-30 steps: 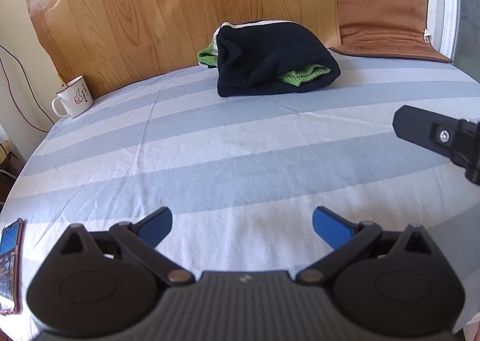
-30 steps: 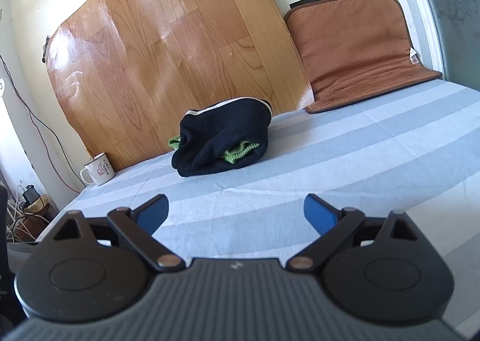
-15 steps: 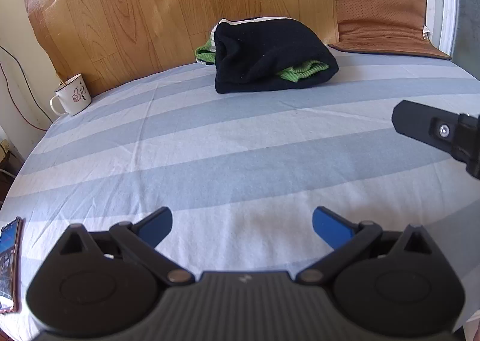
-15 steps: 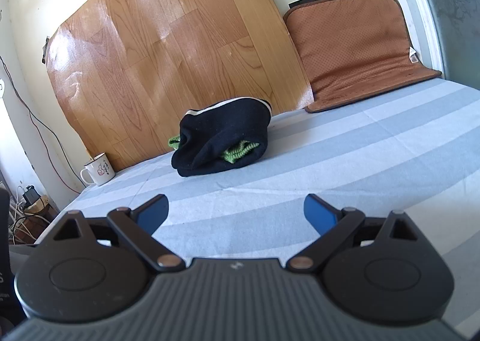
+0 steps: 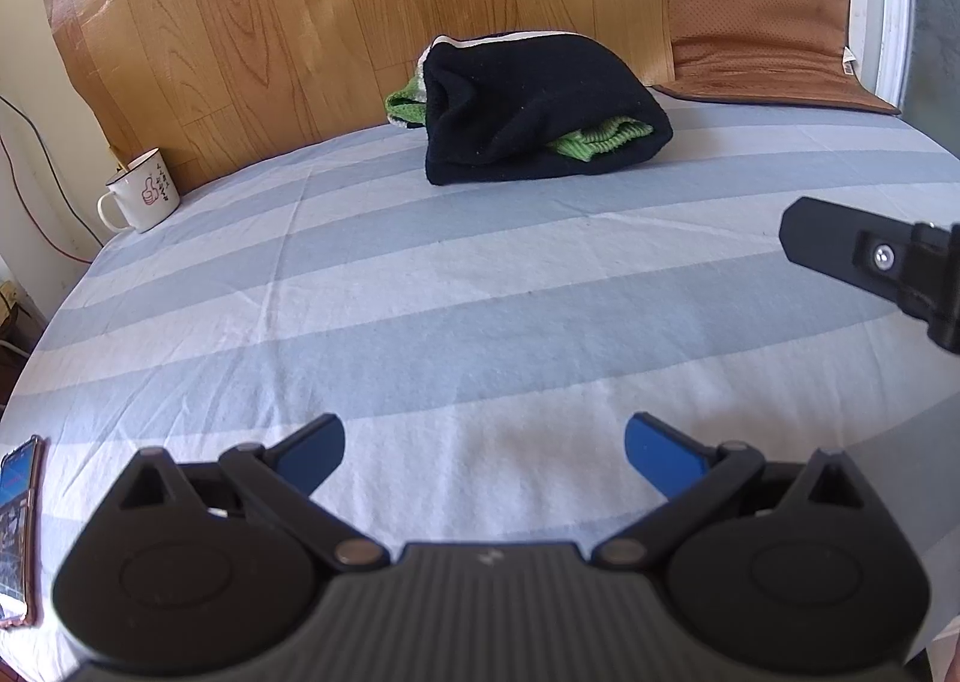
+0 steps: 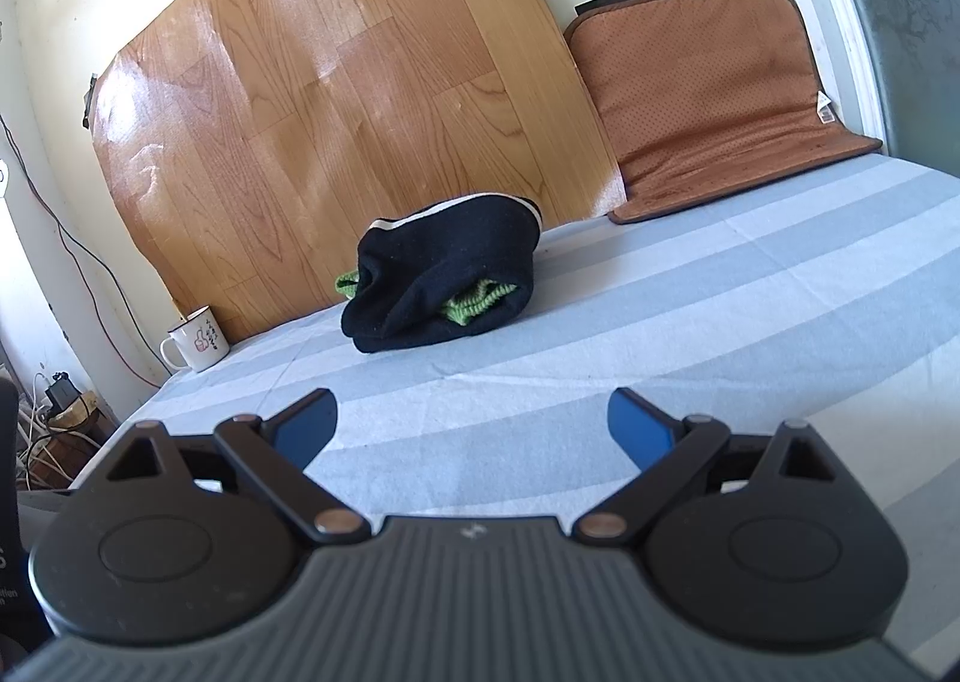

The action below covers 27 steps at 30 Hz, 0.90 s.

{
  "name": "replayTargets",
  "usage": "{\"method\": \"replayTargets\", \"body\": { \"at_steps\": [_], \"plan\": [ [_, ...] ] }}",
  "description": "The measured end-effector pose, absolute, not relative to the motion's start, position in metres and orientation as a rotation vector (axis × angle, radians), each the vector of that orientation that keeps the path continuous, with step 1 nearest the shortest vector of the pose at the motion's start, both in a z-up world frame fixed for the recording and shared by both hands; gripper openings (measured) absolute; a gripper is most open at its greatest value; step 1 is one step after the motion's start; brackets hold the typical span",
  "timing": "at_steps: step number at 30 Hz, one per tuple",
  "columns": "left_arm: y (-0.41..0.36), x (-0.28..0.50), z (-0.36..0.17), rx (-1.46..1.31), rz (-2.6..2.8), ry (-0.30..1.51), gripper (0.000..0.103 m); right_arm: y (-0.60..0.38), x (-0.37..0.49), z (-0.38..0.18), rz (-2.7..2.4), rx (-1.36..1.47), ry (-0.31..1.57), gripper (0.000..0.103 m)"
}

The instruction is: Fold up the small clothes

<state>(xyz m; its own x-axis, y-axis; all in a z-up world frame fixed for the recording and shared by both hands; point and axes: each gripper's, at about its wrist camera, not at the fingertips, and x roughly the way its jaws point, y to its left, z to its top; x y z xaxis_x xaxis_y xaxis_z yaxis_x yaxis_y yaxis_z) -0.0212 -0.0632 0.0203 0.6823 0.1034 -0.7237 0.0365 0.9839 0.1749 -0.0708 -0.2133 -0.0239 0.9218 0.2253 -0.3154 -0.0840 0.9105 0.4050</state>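
A folded dark navy garment [image 5: 540, 111] with a green knit piece [image 5: 600, 137] tucked inside lies at the far side of the striped cloth, against the wooden panel; the right wrist view shows the same bundle [image 6: 444, 274]. My left gripper [image 5: 485, 451] is open over bare cloth near the front edge, nothing between its blue pads. My right gripper [image 6: 473, 422] is open too, empty, well short of the bundle. One of its black fingers [image 5: 840, 247] shows at the right edge of the left wrist view.
A white enamel mug [image 5: 141, 193] stands at the far left by the wooden panel [image 5: 360, 9]. A brown mat [image 5: 762, 21] leans at the back right. A phone [image 5: 18, 526] lies at the cloth's left front edge. Cables and a basket [image 6: 54, 430] sit beyond the left edge.
The left wrist view has shifted slightly, the bundle sitting a little higher in frame than before. The right gripper has barely moved. Both grippers stay open.
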Motion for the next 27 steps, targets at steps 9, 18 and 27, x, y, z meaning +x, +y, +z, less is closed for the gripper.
{"method": "replayTargets", "body": {
  "at_steps": [9, 18, 27],
  "plan": [
    [-0.0646, -0.0214, 0.0186, 0.183, 0.036, 0.823, 0.103, -0.2136, -0.0708, -0.0241, 0.162, 0.399, 0.366, 0.098],
    [-0.0636, -0.0212, 0.0182, 0.182, 0.031, 0.825, 0.103, -0.2139, -0.0707, -0.0238, 0.162, 0.398, 0.365, 0.098],
    [-0.0651, -0.0204, 0.0188, 0.184, 0.027, 0.829, 0.103, -0.2157, -0.0700, -0.0225, 0.162, 0.402, 0.366, 0.098]
  ]
}}
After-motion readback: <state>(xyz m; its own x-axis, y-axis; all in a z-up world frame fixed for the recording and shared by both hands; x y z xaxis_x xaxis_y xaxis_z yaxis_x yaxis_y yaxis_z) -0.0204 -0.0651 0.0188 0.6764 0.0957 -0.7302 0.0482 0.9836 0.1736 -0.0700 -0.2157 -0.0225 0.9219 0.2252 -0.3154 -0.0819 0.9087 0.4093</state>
